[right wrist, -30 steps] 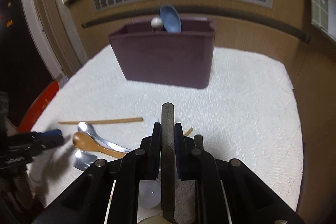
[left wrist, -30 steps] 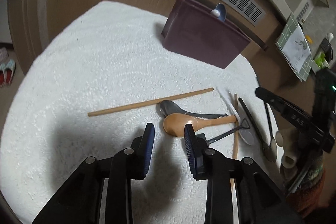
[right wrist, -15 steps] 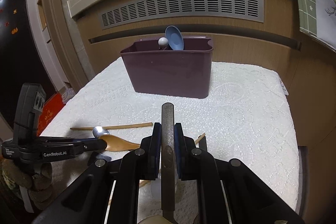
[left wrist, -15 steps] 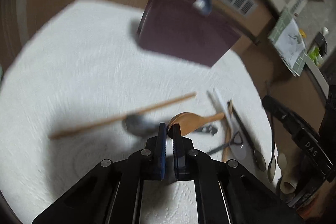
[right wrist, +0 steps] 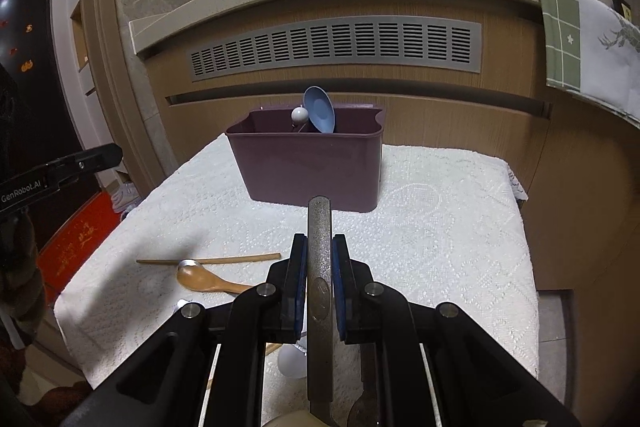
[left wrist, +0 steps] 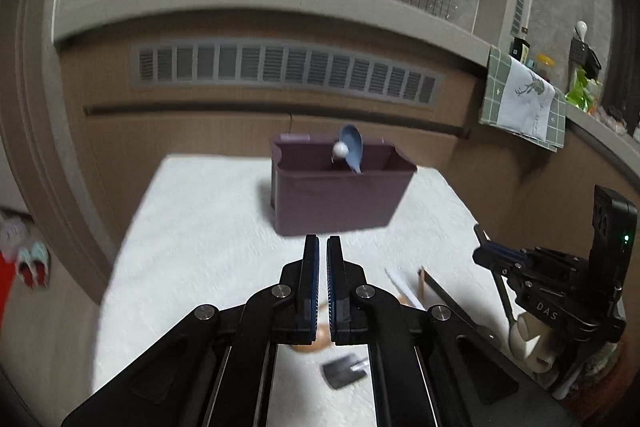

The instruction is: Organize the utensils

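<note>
right hand-held gripper [right wrist: 320, 283]: clamped on grey metal utensil handle [right wrist: 319, 251]
left hand-held gripper [left wrist: 322, 283]: shut, empty
maroon bin [right wrist: 308, 163]: far end of desk [right wrist: 440, 235], straight ahead
step: carry over rim, tip handle down, then release

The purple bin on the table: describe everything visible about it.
The purple bin is a matte, plastic-looking rectangular tub with rounded corners and a notched rim. It stands upright and open-topped at the far side of the white textured cloth. A blue spoon and a white ball-ended utensil stick out above its rim.
</note>
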Demonstrator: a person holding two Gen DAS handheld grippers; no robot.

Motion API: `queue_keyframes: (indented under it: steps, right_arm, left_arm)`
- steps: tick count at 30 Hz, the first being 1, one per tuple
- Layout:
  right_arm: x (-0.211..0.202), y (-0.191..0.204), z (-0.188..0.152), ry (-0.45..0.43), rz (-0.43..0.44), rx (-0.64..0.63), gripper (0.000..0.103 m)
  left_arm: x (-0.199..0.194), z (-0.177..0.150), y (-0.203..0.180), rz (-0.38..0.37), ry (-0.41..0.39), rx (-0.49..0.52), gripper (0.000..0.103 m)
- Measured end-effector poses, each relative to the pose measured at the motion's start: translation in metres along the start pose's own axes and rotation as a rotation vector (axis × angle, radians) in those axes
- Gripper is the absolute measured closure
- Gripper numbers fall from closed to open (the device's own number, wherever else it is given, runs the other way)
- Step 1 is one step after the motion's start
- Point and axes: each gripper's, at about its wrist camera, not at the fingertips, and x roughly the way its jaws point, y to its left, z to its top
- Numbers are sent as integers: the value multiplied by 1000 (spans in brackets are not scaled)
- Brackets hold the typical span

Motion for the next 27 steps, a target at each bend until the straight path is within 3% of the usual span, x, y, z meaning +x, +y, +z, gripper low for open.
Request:
queue_keyframes:
  steps: [7,9,12,16,21,27]
  right_arm:
    - [5,1,-10,40,-8,-16,92]
    - [9,0,-15,59,-8,-16,92]
    - [15,-2,-22,86,-10,-5,92]
    - [21,-3,-30,102,-7,-1,92]
    - [31,-2,-33,115,-18,-16,92]
    - [70,-15,-30,204,-15,56,92]
  left_arm:
    - [46,-49,18,-104,185,-130,92]
    - [58,-62,14,-89,243,-106,65]
    - [71,-80,18,-94,314,-198,61]
    - [77,-90,36,-69,303,-325,61]
    - [89,-83,36,-65,288,-290,61]
    - [87,-83,43,-93,286,-304,61]
